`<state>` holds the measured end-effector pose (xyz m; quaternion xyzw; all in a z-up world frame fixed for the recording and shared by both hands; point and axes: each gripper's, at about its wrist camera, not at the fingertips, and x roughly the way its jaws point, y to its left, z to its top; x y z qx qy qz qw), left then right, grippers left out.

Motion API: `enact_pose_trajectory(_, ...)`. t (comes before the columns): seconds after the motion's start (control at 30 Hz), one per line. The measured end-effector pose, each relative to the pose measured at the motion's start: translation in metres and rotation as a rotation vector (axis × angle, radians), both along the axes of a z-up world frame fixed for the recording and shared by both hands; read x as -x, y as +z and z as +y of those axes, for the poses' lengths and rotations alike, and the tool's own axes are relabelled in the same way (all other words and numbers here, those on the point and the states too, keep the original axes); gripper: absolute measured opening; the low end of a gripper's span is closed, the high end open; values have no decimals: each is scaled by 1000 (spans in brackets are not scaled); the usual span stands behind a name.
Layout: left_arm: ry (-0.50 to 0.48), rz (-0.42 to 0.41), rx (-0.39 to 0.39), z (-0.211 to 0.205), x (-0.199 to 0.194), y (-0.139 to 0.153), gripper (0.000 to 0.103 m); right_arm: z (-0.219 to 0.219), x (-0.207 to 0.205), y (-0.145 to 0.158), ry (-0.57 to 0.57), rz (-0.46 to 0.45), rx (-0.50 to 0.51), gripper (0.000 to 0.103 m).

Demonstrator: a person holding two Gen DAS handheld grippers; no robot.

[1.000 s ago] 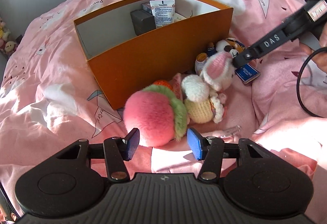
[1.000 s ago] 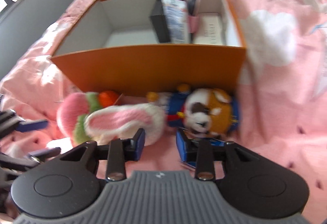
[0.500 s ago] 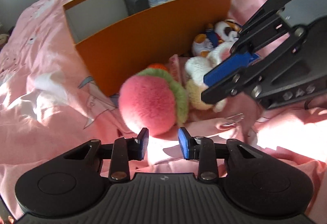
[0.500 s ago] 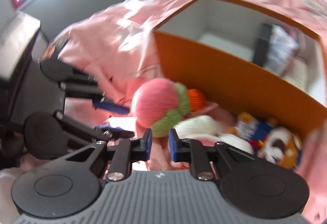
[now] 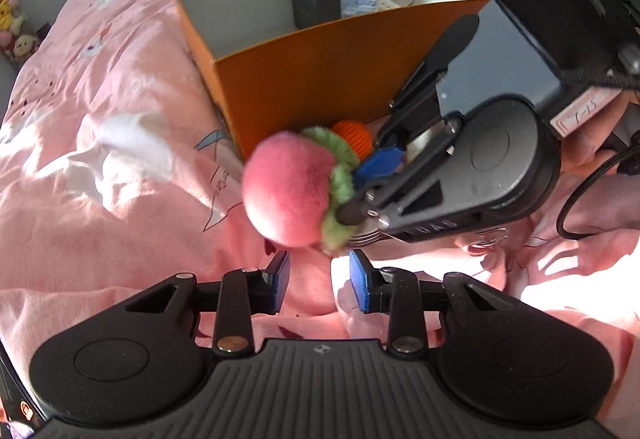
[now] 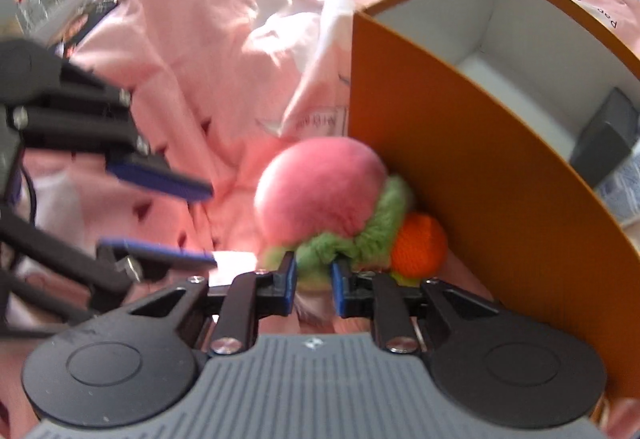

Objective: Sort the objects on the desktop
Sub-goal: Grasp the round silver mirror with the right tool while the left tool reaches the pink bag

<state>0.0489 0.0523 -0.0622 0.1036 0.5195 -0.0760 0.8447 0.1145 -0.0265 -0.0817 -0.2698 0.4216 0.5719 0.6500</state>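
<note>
Pink bedding (image 5: 120, 167) serves as the work surface, with the orange box (image 5: 320, 79) as landmark. The pink plush ball (image 6: 320, 191) lies against the box's outer front wall. Pickup appears in hand; a lift over the wall is called for next. The right gripper (image 6: 313, 281) is narrowly parted, pinching the ball's green frill. The left gripper (image 5: 319, 281) is held open, empty, in front of the box.

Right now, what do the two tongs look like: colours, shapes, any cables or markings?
Both tongs, left and right, share one build: black arms with silver screws, blue pads, two round black housings and a ribbed grey centre plate. The right one shows raised letters "DAS", a pink label and a black cable behind it.
</note>
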Motion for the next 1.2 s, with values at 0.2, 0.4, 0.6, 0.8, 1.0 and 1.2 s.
enact_pose_trajectory(0.2, 29, -7, 41, 9, 3, 4, 38, 17, -6, 17, -27, 62, -186, 19)
enact_pose_trajectory(0.4, -42, -44, 44, 7, 15, 16, 38, 4, -15, 36, 26, 42, -155, 22)
enact_pose_trajectory(0.6, -167, -33, -19, -6, 26, 18, 39, -24, 2, 23, 241, -145, -24, 23)
enact_pose_trajectory(0.8, -169, -20, -60, -13, 29, 15, 39, -21, 31, 3, 418, -295, 49, 36)
enact_pose_trajectory(1.0, -141, -8, -42, -10, 28, 13, 39, -20, 58, -15, 579, -465, 113, 32)
enact_pose_trajectory(1.2, -111, 1, -30, -6, 28, 12, 39, -22, 71, -30, 676, -594, 152, 30)
